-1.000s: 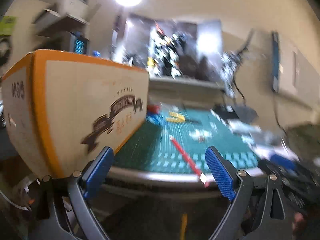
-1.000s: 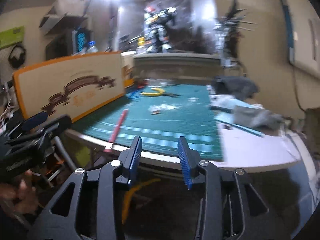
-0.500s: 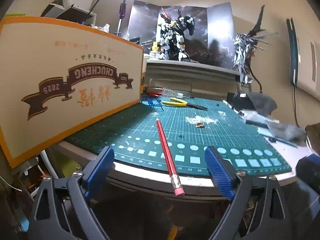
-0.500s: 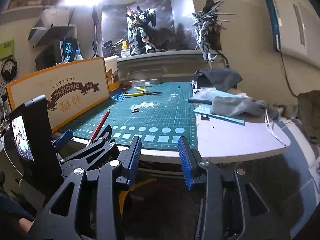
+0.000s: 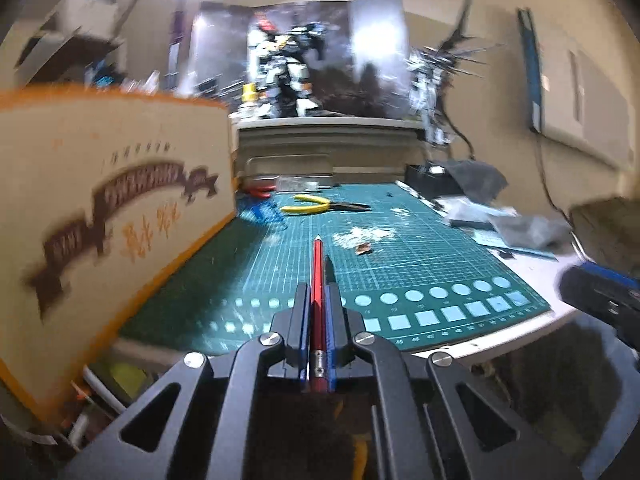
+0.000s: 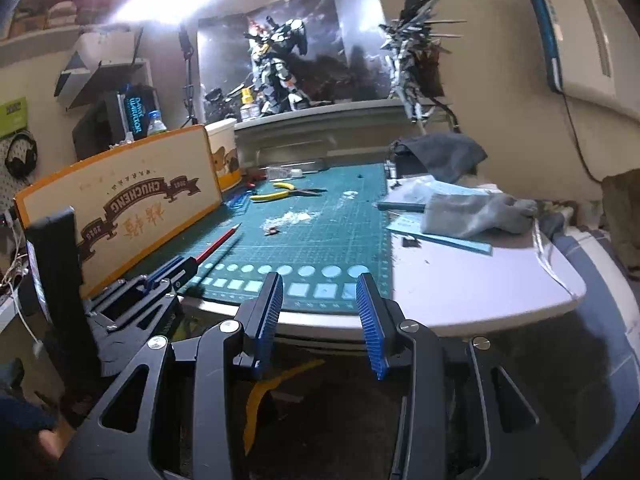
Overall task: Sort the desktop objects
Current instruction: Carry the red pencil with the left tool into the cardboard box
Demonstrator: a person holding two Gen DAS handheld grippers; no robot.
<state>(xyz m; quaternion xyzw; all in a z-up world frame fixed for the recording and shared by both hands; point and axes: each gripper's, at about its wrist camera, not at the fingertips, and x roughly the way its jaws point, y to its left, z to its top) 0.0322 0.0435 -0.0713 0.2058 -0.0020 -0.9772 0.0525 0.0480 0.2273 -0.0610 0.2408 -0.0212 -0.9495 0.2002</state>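
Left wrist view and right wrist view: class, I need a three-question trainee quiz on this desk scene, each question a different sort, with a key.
1. True or false: the left claw is shut on the red pencil.
2. Which tool lies at the far end of the green cutting mat? A) scissors B) yellow-handled pliers C) a stapler
3. Fill in: the right claw hangs ____, holding nothing.

Key: 1 true; 2 B; 3 open.

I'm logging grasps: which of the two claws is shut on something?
The left claw: its jaws clamp the red pencil lengthwise. The right claw stands open and empty at the desk edge.
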